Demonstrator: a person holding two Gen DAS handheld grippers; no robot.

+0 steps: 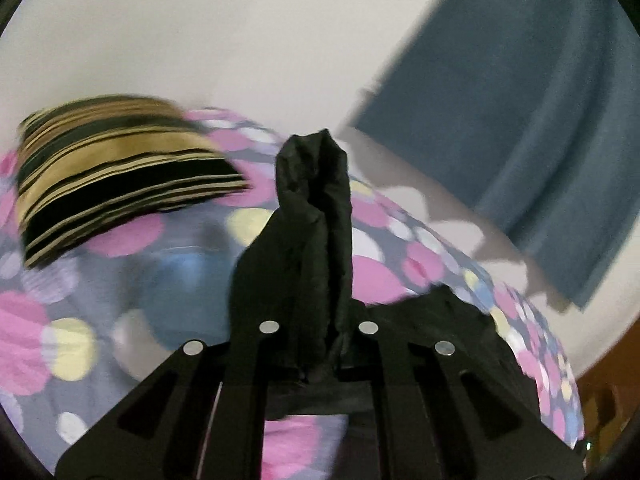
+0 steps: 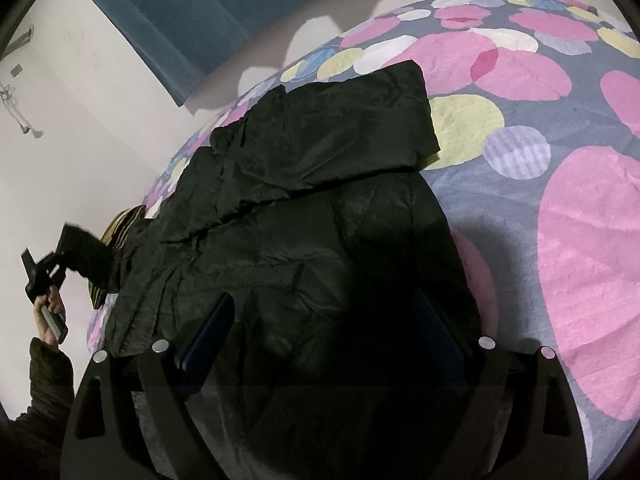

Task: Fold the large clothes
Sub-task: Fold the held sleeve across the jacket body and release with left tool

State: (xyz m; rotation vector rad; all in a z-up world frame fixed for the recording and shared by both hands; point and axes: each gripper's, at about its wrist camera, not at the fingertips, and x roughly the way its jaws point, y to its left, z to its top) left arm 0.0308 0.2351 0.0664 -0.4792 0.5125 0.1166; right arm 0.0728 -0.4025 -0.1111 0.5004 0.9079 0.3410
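A black jacket [image 2: 304, 208] lies spread on the bed, one sleeve folded across its upper part. My left gripper [image 1: 314, 280] is shut on a bunched sleeve end [image 1: 316, 200] of the jacket, which stands up between its fingers and hides them. In the right wrist view the left gripper [image 2: 44, 272] is at the far left, raised off the bed with the sleeve stretched to it. My right gripper [image 2: 324, 320] hovers over the jacket's lower part, open wide, with its fingers [image 2: 208, 328] either side of the cloth and nothing pinched.
The bed sheet [image 2: 580, 240] is grey with big pink, yellow and lilac circles. A black-and-tan striped cushion [image 1: 120, 176] lies at the left. A blue curtain [image 1: 520, 120] hangs against the white wall. A person's hand [image 2: 50, 312] holds the left gripper.
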